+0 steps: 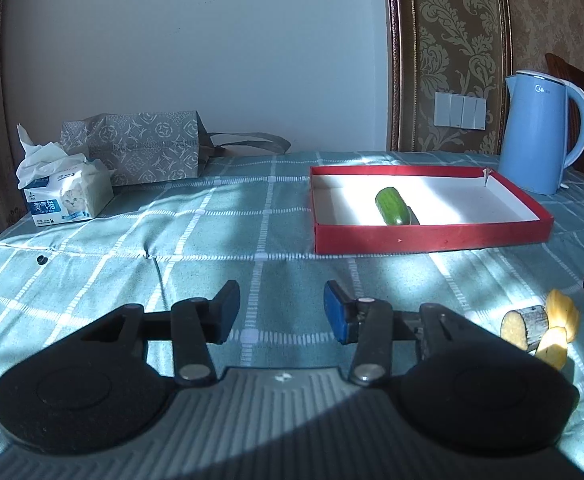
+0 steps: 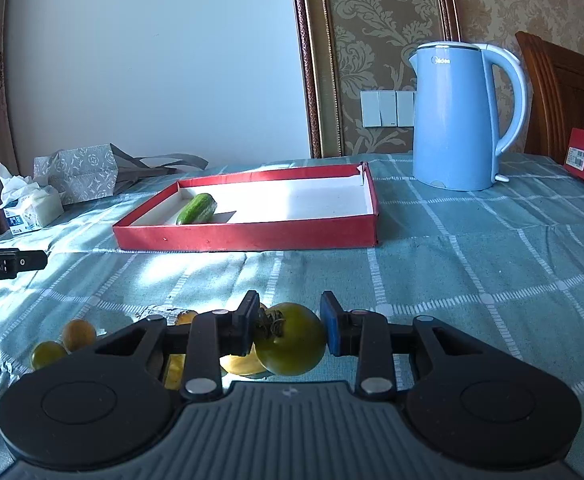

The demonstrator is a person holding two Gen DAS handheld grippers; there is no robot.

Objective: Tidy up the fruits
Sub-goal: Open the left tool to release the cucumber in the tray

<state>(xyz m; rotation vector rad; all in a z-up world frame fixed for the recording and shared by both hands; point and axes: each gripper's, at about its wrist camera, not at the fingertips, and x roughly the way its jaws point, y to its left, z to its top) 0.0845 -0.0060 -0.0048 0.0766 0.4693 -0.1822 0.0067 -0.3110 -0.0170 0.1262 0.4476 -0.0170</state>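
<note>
tray (image 2: 248, 236) red | cucumber (image 2: 197, 209) green | kettle (image 2: 452, 120) blue | tablecloth (image 2: 472, 264) teal checked

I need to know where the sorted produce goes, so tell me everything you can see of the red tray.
The red tray is a shallow rectangular box, seemingly cardboard, red outside with a white inner floor and low walls. One far corner looks torn, with a small flap standing up. It lies flat on the checked teal tablecloth, partly in sunlight, with the blue kettle standing apart behind it. It holds only a green cucumber piece, lying on its side near one end. Neither gripper touches it.
</note>
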